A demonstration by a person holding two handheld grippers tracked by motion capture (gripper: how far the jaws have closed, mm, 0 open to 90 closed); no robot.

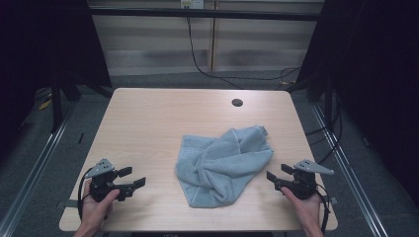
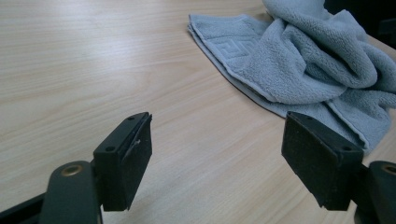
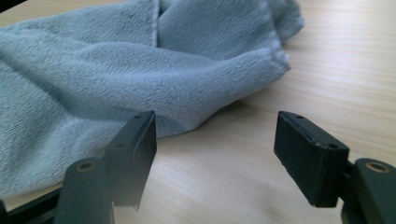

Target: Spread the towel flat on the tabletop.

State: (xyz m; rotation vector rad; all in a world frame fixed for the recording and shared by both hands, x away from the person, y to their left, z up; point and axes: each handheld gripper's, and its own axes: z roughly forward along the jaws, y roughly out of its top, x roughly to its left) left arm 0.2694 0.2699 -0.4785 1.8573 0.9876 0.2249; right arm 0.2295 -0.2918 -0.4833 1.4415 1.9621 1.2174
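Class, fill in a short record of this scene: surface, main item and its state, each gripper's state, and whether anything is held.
Surface: wooden table
Main item: grey towel, crumpled, lying right of centre
Left gripper: open, apart from the towel
Right gripper: open, close beside the towel's edge
Held: nothing
Other: round hole near the table's far edge

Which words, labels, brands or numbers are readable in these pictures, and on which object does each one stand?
None can be read.
The grey towel carries only a woven key pattern near its hem, no letters.
The small plate on the far wall is too small to read.
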